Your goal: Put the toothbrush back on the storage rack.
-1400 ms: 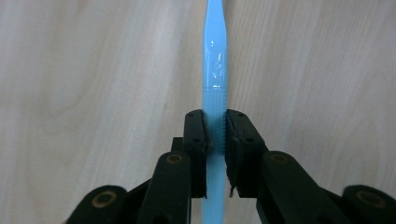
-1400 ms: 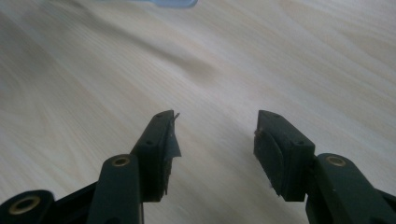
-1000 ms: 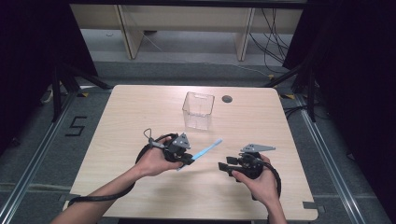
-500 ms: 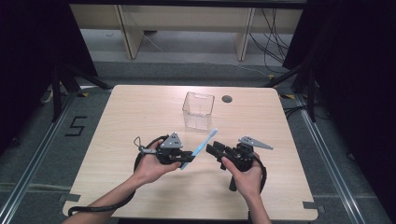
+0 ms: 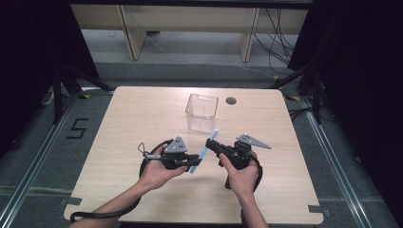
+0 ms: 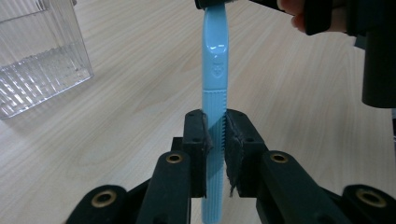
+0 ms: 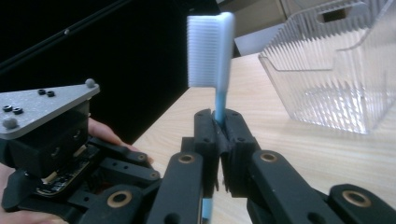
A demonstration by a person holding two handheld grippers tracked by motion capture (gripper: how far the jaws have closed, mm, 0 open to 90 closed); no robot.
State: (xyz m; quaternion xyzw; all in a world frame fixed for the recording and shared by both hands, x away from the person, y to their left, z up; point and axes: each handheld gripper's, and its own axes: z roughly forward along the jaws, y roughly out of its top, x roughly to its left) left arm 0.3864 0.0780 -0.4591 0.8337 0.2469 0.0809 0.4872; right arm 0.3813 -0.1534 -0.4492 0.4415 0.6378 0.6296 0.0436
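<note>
A light blue toothbrush with white bristles hangs above the wooden table, held by both grippers. My left gripper is shut on its ribbed handle. My right gripper is shut on the thin neck just below the brush head, and the left gripper view shows it at the top. In the right gripper view the jaws pinch the neck, and the left gripper sits at the lower left. The brush head points toward the clear container.
The clear ribbed plastic container stands open-topped at the table's middle back, close beyond the brush head. A dark round hole lies to its right. Shelving and cables stand behind the table.
My right gripper has moved left to the toothbrush and shut on its neck. My left gripper, still holding the handle, has shifted slightly right.
</note>
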